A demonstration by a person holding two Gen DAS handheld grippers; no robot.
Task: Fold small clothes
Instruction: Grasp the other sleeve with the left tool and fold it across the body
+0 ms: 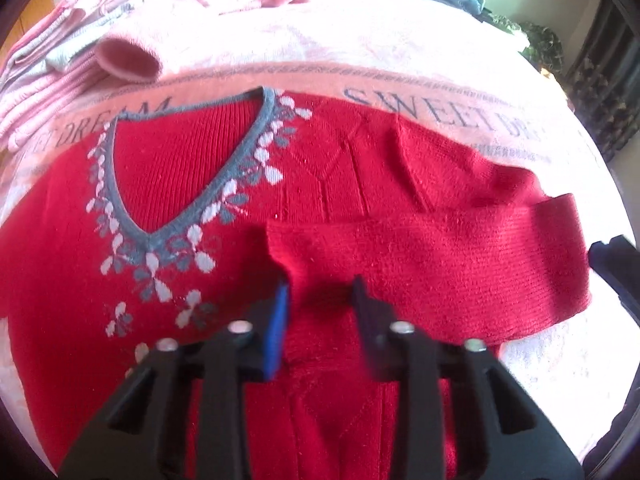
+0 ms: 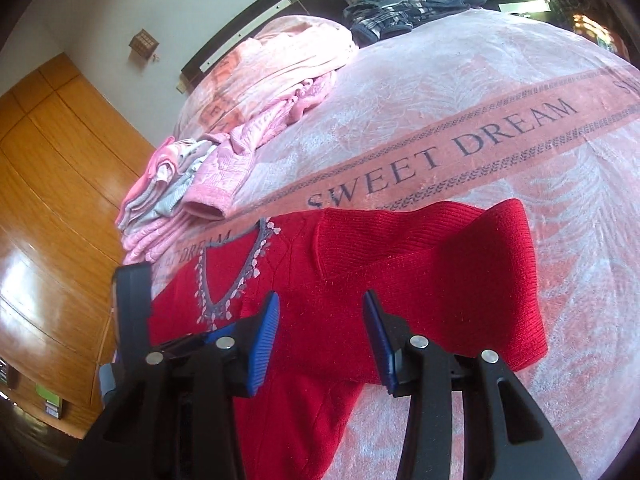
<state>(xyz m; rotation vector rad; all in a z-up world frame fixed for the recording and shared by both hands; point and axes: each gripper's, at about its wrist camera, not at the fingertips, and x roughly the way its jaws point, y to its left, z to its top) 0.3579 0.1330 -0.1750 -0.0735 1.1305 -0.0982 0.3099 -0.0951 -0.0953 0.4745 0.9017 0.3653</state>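
A: Where is the sweater?

B: The red sweater (image 1: 208, 184) lies flat on the bed, on a pink blanket (image 2: 460, 80) printed with "SWEET DREAM". Its grey V-neck collar (image 1: 192, 204), edged with white and grey leaf shapes, faces up. One sleeve (image 1: 440, 256) is folded back across the chest, its cuff end just in front of the left fingers.

A: And the left hand-held gripper (image 1: 320, 292)?

B: Jaws apart, low over the sweater's middle, gripping nothing that I can see.

A: The right one?

B: The right hand-held gripper (image 2: 320, 312) is spread wide over the sweater near the folded sleeve, also holding nothing.

A: Anything else on the bed?

B: A stack of pink and grey clothes (image 2: 172, 196) beside the collar, and dark plaid garments (image 2: 384, 16) at the far end.
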